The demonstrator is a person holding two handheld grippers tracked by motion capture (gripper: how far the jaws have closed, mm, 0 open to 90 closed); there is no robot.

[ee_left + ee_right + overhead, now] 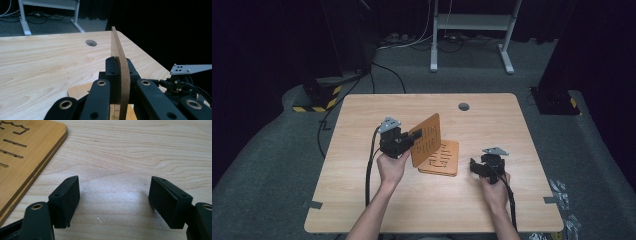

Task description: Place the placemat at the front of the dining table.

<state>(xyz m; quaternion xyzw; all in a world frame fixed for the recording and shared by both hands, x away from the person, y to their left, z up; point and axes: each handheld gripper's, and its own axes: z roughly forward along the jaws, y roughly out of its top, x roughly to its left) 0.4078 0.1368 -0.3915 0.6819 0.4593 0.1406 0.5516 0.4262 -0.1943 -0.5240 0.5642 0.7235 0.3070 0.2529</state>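
My left gripper [416, 134] is shut on a thin wooden board [426, 139] with cut slots, holding it upright and tilted above the table. Seen along its jaws, that board [122, 72] stands edge-on, clamped between the two black pads. Under it lies a stack of similar slotted boards [444, 159] flat on the table, with its corner [22, 152] at the upper left of the right gripper view. My right gripper [474, 165] rests low over bare table to the right of the stack, open, with nothing between its fingers [65, 200].
The light wooden table [362, 195] has a round cable hole [463, 106] near its far edge. A white desk frame [472, 30] and cables stand on the grey carpet behind. Tape pieces mark the table's front corners.
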